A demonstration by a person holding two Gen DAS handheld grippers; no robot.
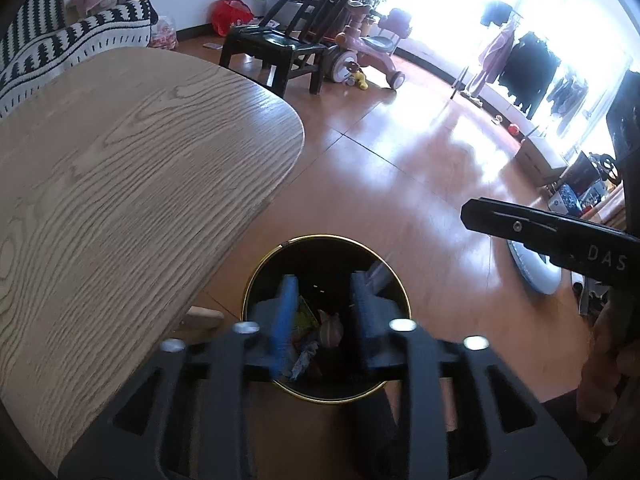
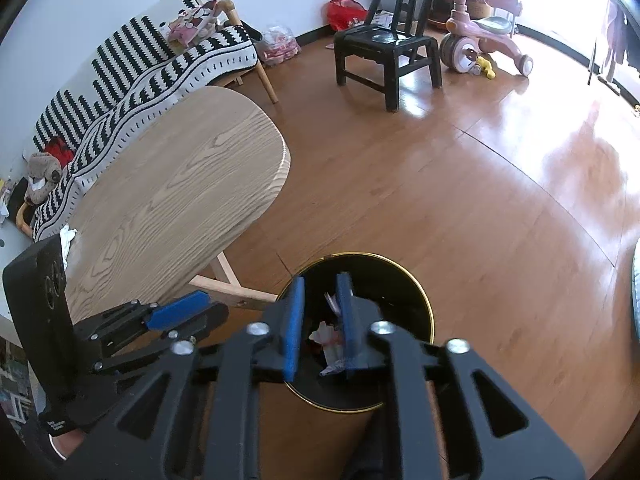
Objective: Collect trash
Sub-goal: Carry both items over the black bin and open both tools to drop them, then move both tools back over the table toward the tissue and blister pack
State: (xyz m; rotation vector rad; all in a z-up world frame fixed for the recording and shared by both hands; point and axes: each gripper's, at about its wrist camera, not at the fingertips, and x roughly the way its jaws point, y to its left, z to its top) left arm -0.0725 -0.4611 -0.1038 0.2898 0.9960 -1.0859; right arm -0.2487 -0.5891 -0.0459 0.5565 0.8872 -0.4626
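A round black trash bin (image 1: 256, 276) with a thin gold rim is standing upright on the wooden floor, just beside the edge of a light wooden table. Crumpled trash (image 1: 316, 336) is lying inside it: a yellow wrapper, a pale pinkish ball of paper and bluish scraps are showing in the left wrist view, while white and pink crumpled paper (image 2: 330, 338) is showing in the right wrist view.

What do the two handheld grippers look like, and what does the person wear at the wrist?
Both the left gripper and the right gripper have black frames with triangular cut-outs, silver screws and blue finger pads. One carries white lettering "DAS". A dark cuff covers one wrist.
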